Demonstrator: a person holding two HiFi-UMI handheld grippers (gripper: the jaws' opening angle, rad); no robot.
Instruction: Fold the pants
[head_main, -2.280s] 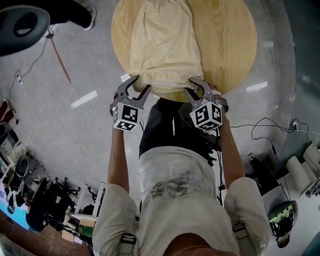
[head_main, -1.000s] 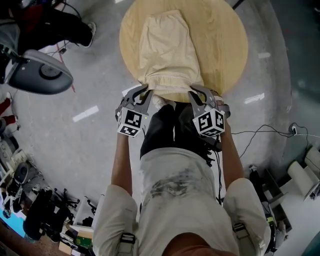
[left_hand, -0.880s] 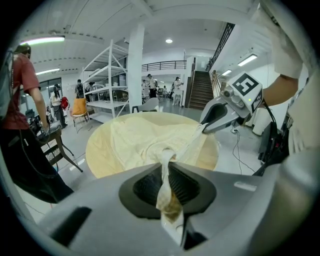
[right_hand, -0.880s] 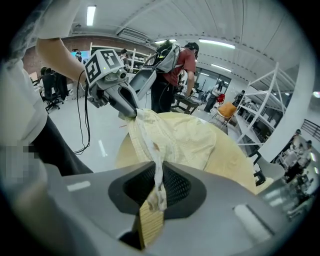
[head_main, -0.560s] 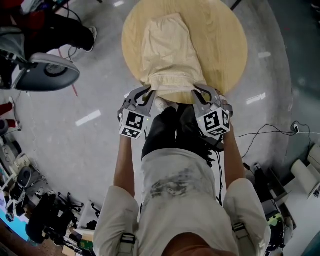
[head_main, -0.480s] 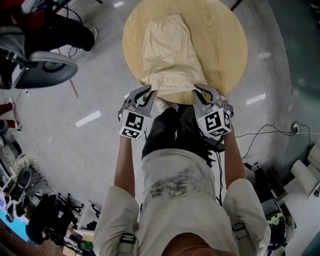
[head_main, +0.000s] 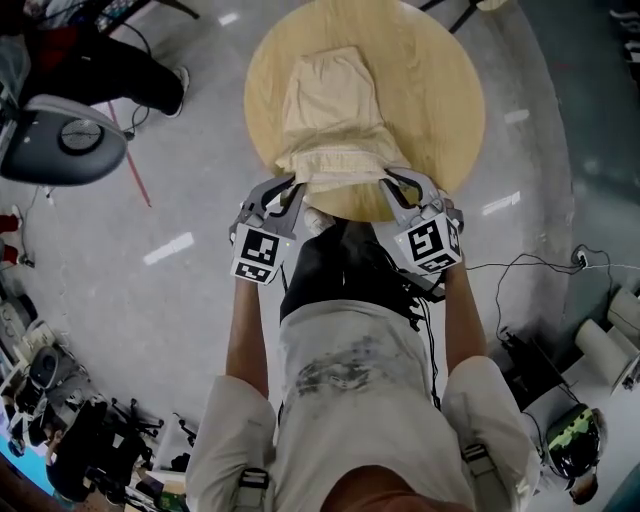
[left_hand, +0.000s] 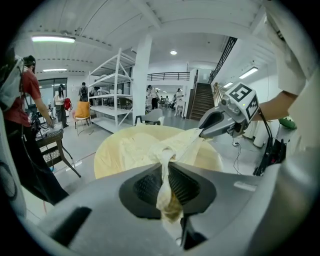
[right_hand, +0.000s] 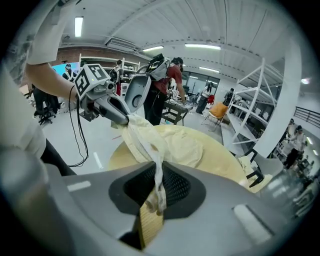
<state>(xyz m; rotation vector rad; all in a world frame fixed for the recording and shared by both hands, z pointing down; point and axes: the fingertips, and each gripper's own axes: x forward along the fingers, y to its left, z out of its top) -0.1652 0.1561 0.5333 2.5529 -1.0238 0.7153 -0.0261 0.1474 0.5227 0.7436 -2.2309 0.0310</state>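
Cream pants (head_main: 335, 110) lie lengthwise on the round wooden table (head_main: 435, 90), with the waistband at the near edge. My left gripper (head_main: 291, 187) is shut on the waistband's left corner, and my right gripper (head_main: 392, 181) is shut on its right corner. The band hangs stretched between them, lifted off the tabletop. In the left gripper view the cloth (left_hand: 167, 192) is bunched between the jaws of the left gripper (left_hand: 167, 169), and the right gripper (left_hand: 227, 116) shows across the table. The right gripper view shows cloth (right_hand: 150, 142) pinched in the right gripper (right_hand: 159, 174), with the left gripper (right_hand: 102, 102) opposite.
A grey round seat (head_main: 62, 140) and a seated person's legs (head_main: 120, 70) are at the upper left. Cables (head_main: 520, 262) trail on the floor to the right. White shelving (left_hand: 116, 85) and an orange chair (left_hand: 82, 110) stand beyond the table.
Both grippers have risen together with the waistband, which now lifts clear of the table's near edge. The rest of the pants stays flat on the table.
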